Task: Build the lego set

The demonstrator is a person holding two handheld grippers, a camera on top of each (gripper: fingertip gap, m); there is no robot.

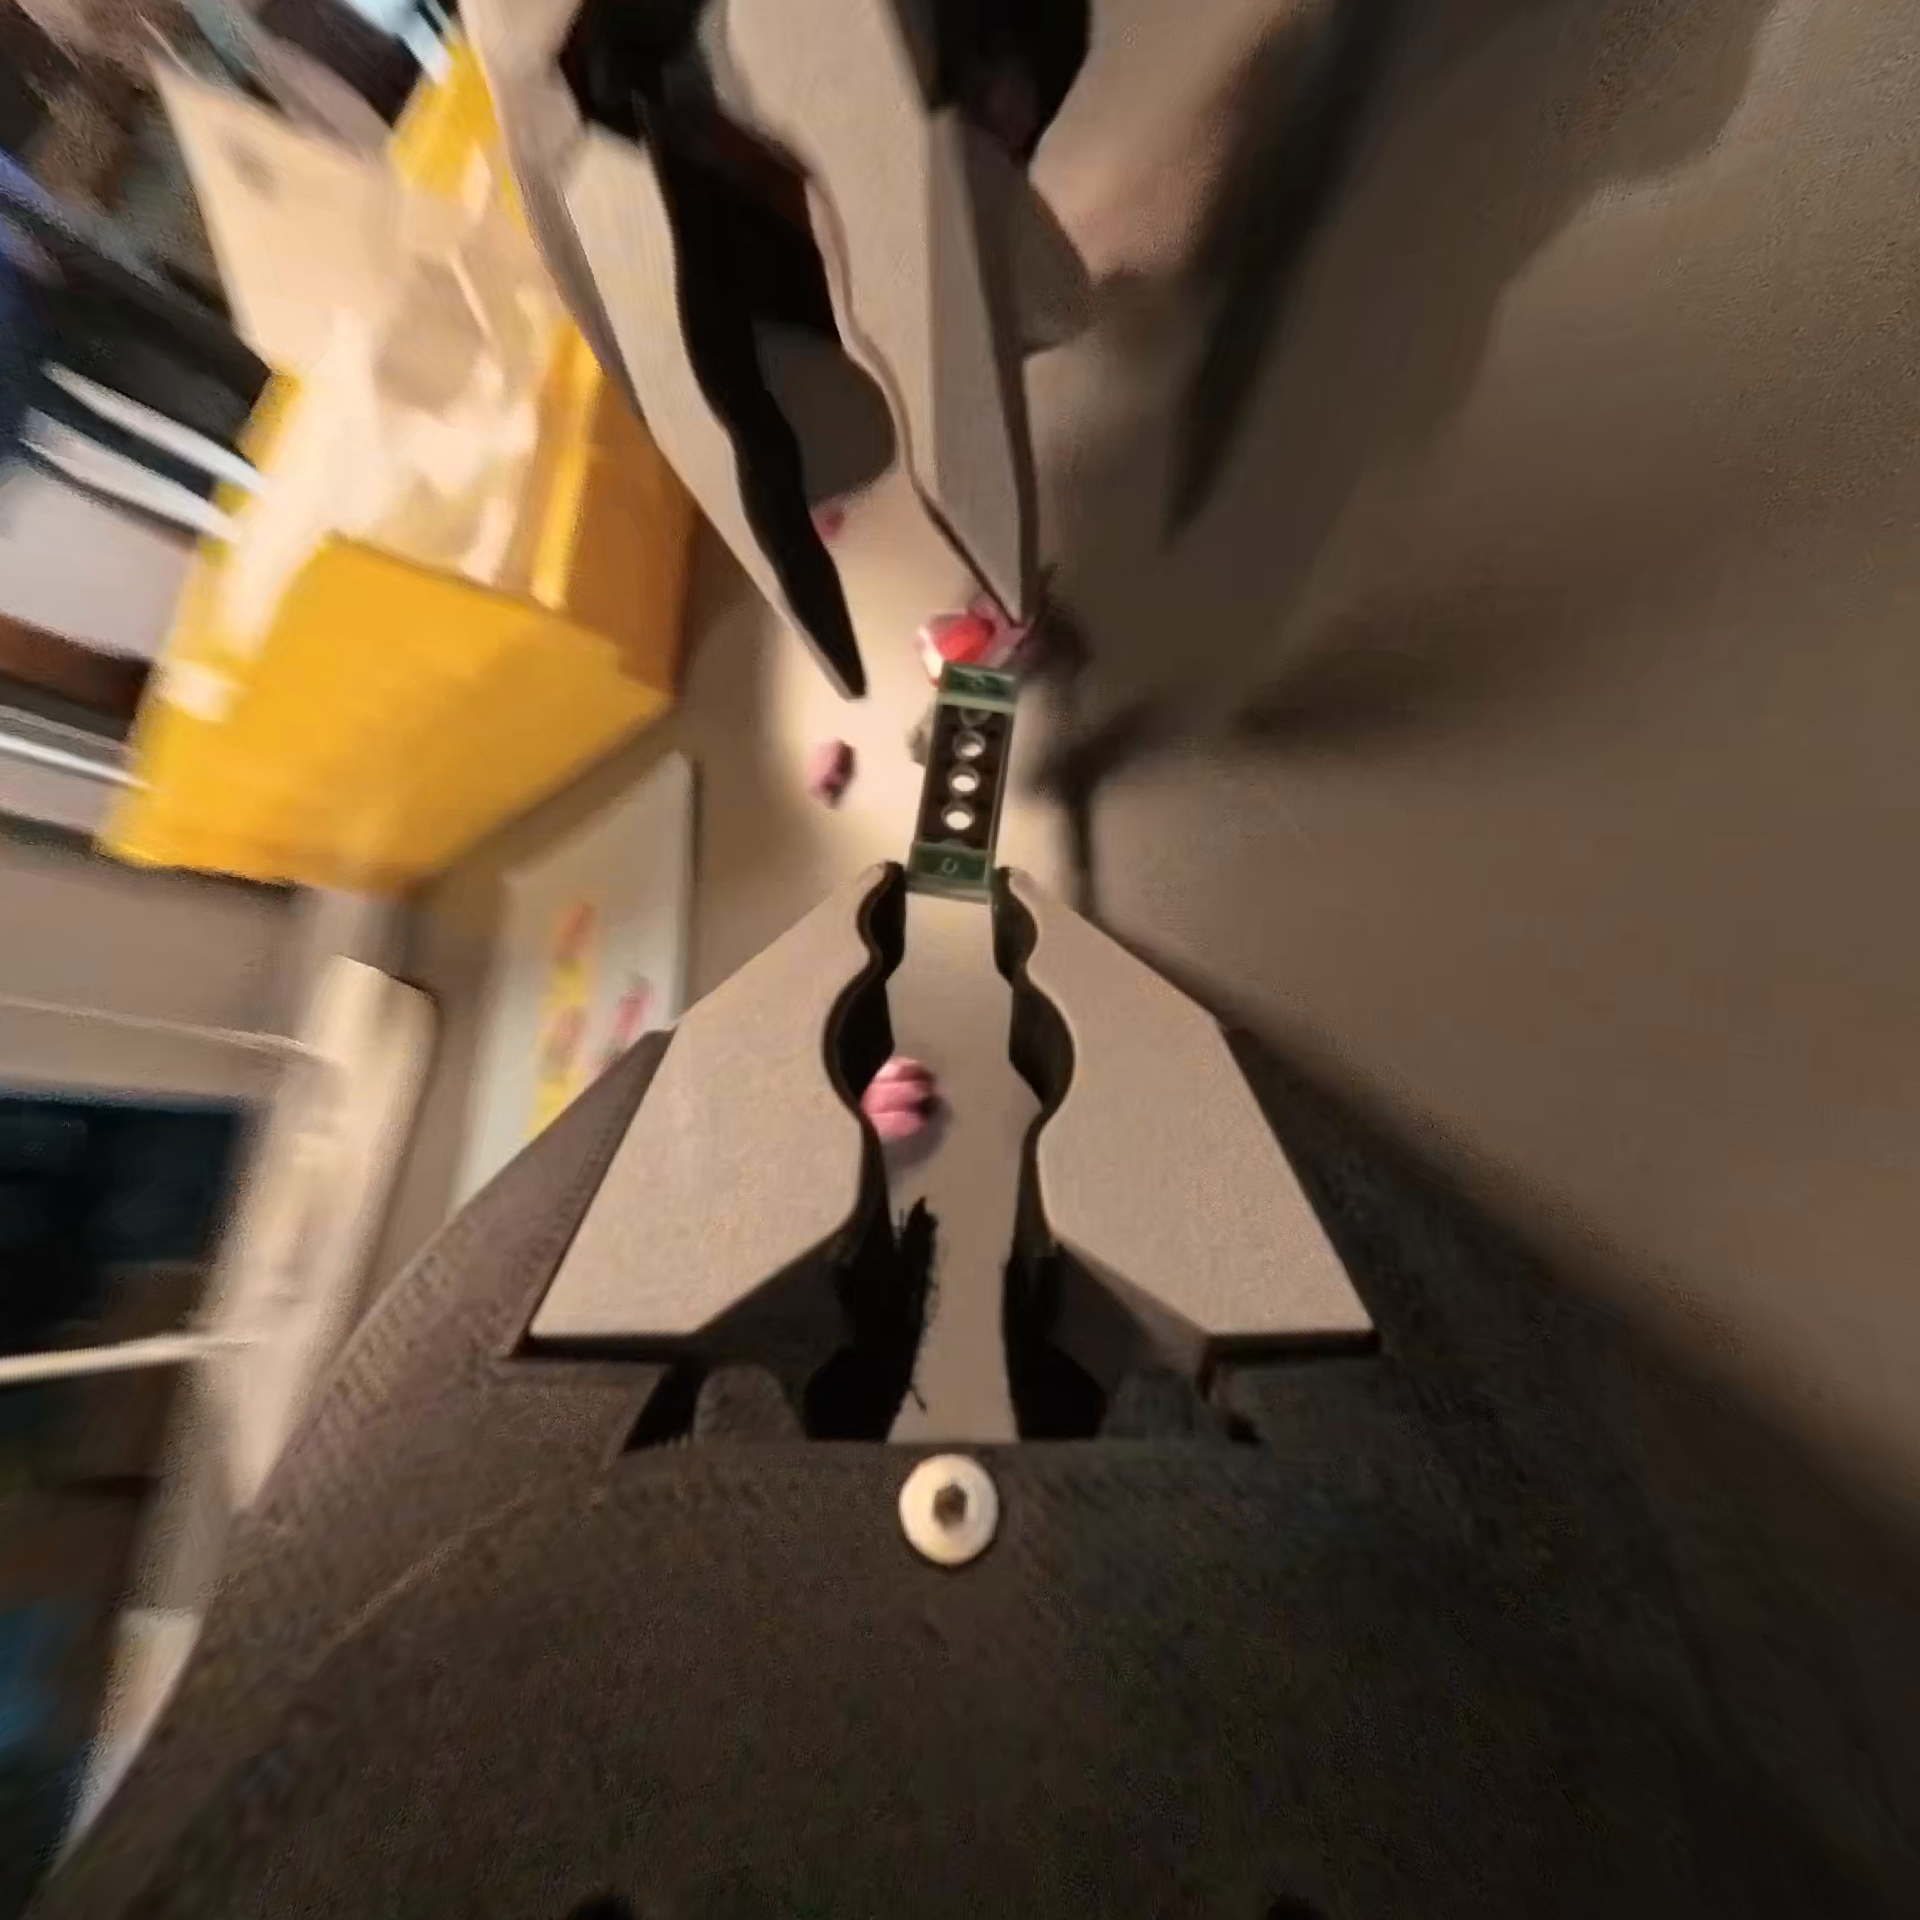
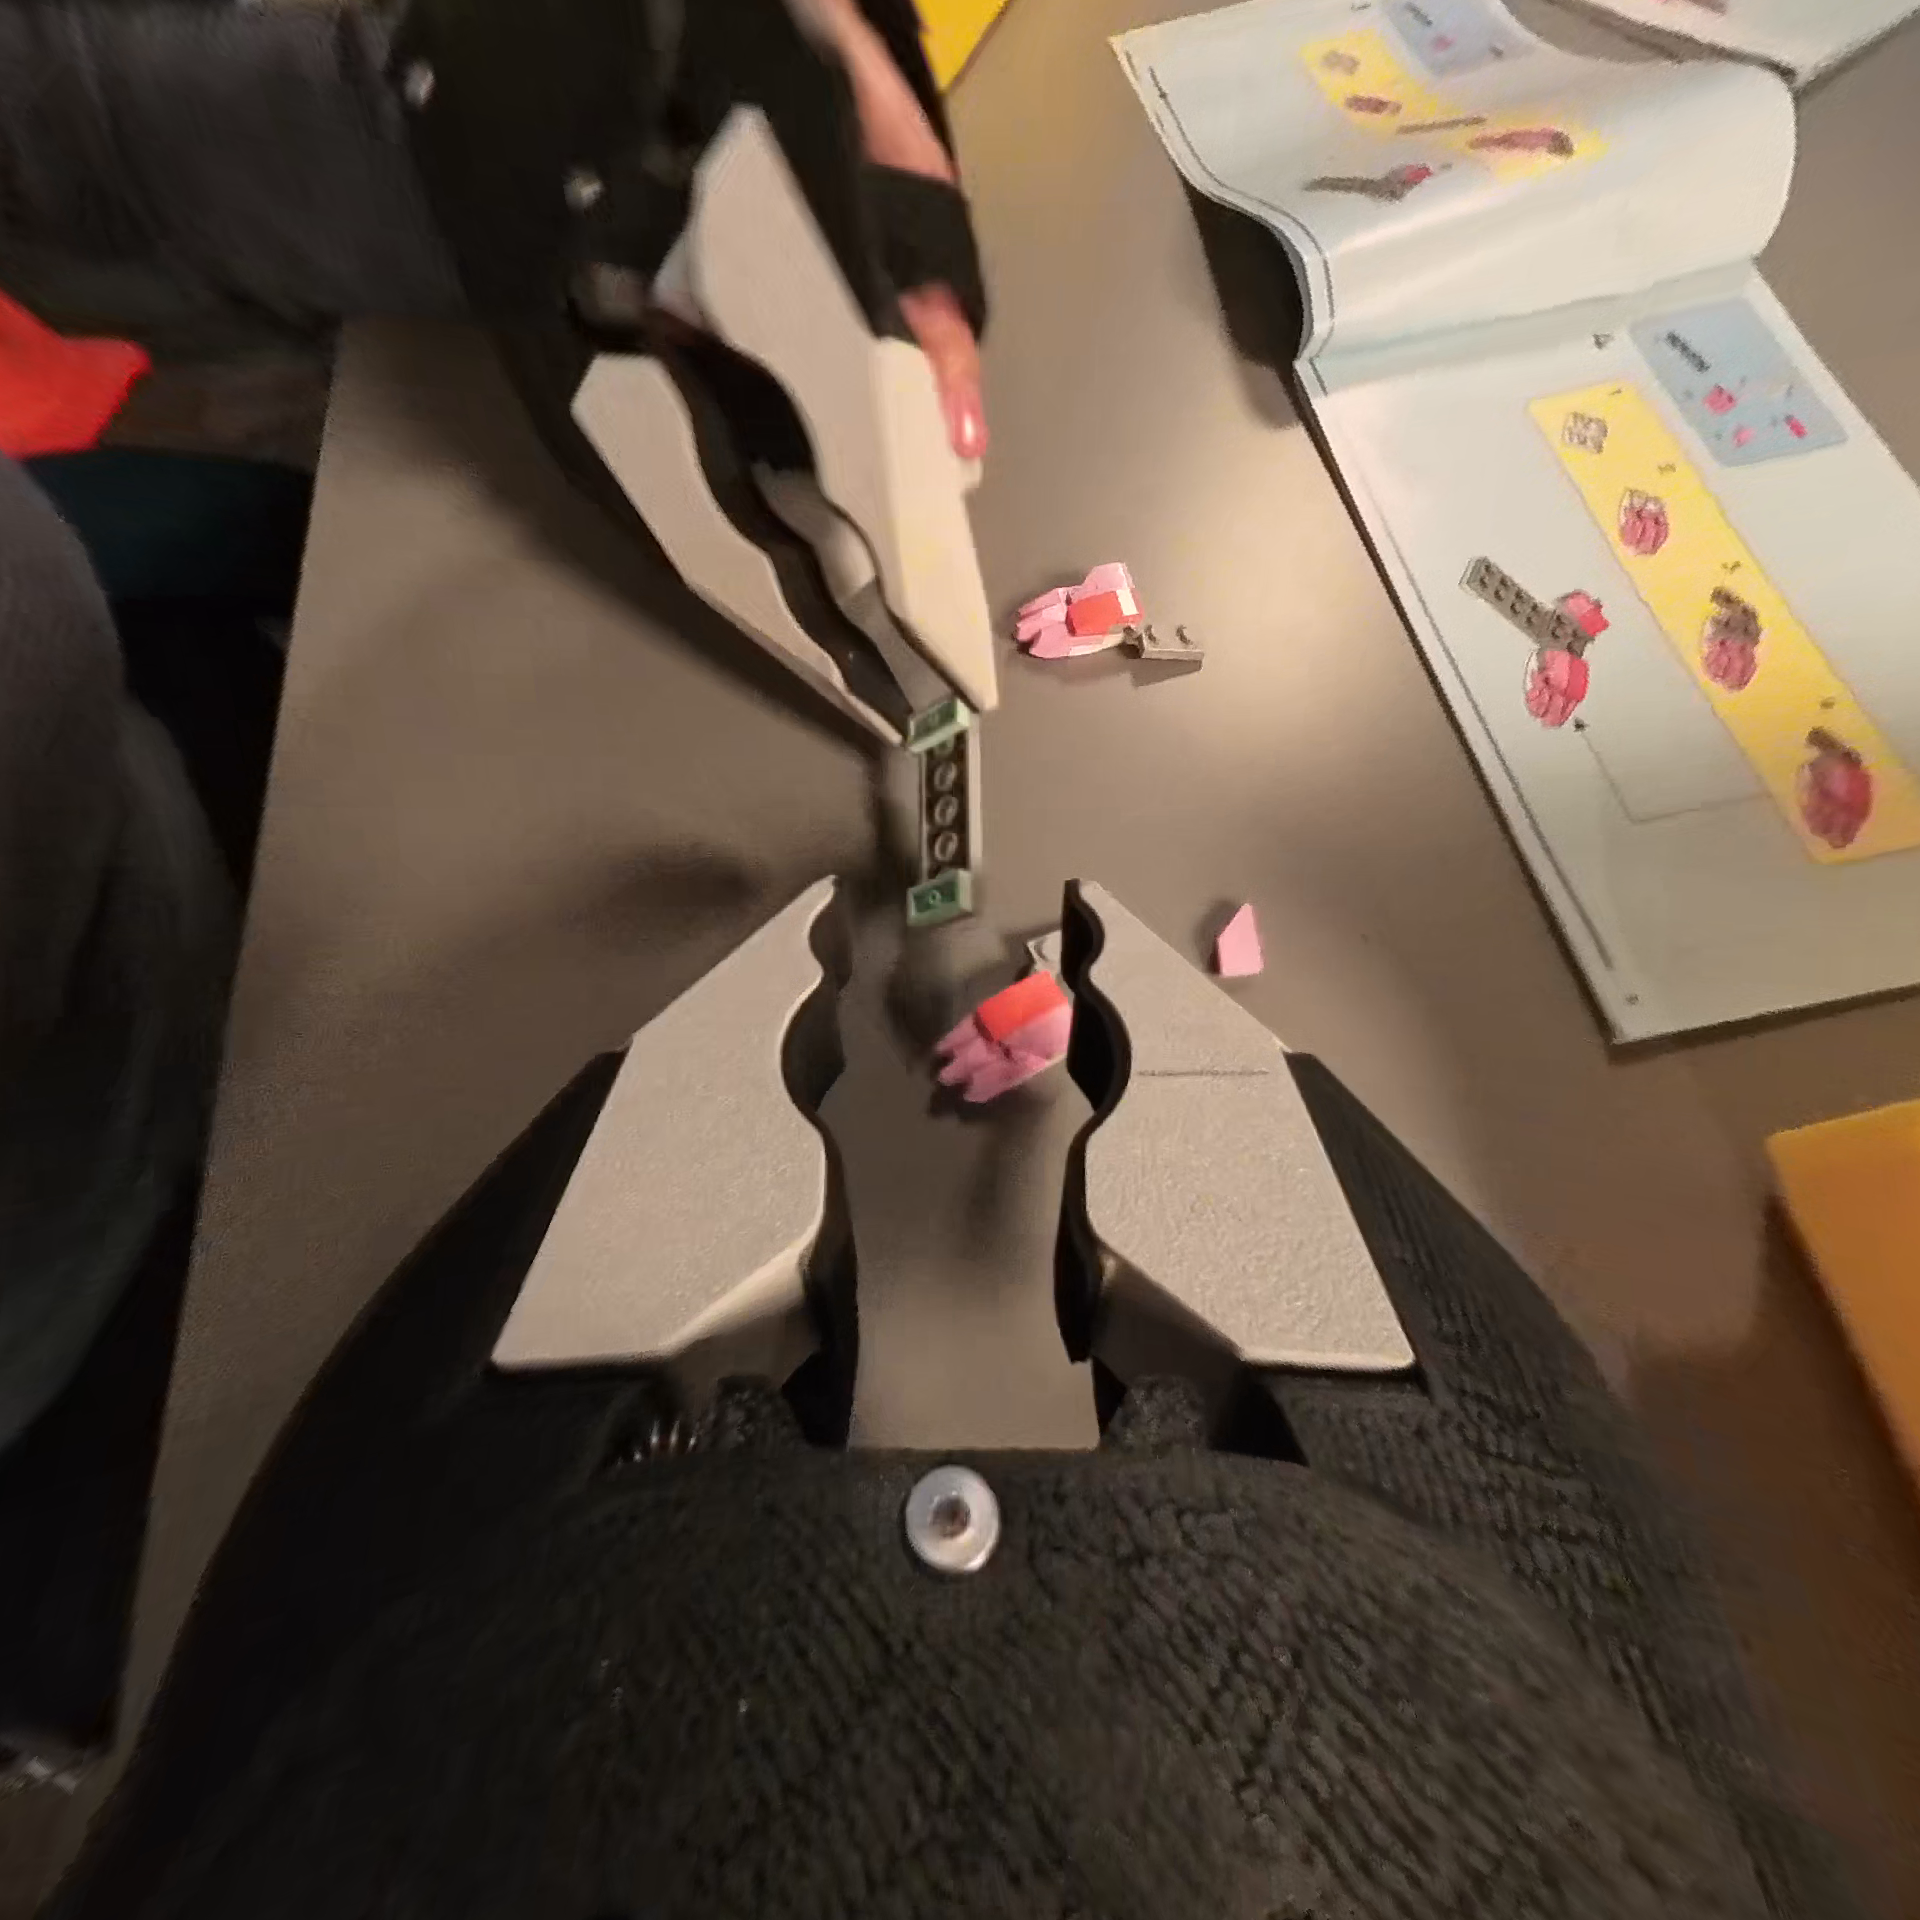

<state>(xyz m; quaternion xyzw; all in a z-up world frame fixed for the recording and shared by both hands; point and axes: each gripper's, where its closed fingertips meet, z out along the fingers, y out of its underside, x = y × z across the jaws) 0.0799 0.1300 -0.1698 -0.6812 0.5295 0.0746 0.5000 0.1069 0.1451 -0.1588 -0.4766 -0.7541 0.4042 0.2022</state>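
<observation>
The left gripper (image 1: 951, 883) is closed on one green end of a brick strip (image 1: 961, 784): a dark plate with round holes and a green piece at each end. Both pads press the near green piece in the left wrist view. The strip extends from the fingertips toward the right gripper (image 2: 956, 904), above the table (image 2: 520, 727). The right gripper's jaws stand open; the strip's far green end lies just ahead of the gap, touching neither finger. Relative to the strip, in the right wrist view: a pink-and-red brick cluster (image 2: 1008, 1034) lies on the table just below it, between the right gripper's fingers and beside the right-hand finger; a loose pink wedge (image 2: 1240, 943) lies to the right; a second pink cluster (image 2: 1081, 623) with a grey plate lies above right; an open booklet (image 2: 1558, 520) lies far right. A yellow bin (image 1: 395, 727) appears, blurred, left of the strip in the left wrist view.
</observation>
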